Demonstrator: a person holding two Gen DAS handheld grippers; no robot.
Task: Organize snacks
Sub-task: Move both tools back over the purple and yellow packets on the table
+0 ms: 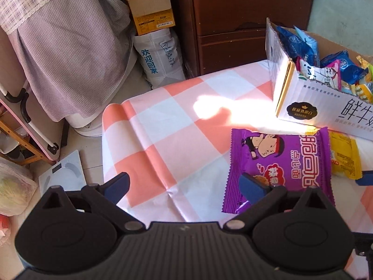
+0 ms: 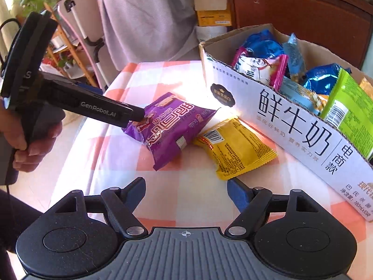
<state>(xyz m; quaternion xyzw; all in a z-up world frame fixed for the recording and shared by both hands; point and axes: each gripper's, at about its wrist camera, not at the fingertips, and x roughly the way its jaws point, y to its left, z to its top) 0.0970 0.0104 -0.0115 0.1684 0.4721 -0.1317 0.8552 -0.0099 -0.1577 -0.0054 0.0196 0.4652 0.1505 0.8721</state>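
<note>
A purple snack packet (image 1: 279,168) lies on the checked tablecloth; it also shows in the right wrist view (image 2: 172,126). A yellow packet (image 2: 235,147) lies just right of it, seen at the left wrist view's right edge (image 1: 345,158). My left gripper (image 1: 186,184) is open, its right finger over the purple packet's near left corner; in the right wrist view its tip (image 2: 137,116) rests at that packet's left end. My right gripper (image 2: 186,191) is open and empty, just short of the yellow packet. A white milk carton box (image 2: 291,126) holds several snack packets.
The table's left edge (image 1: 105,140) drops to the floor, where a white scale (image 1: 63,175) lies. A dark wooden cabinet (image 1: 244,23), a cardboard box (image 1: 151,11) and a cloth-covered appliance (image 1: 70,58) stand behind the table.
</note>
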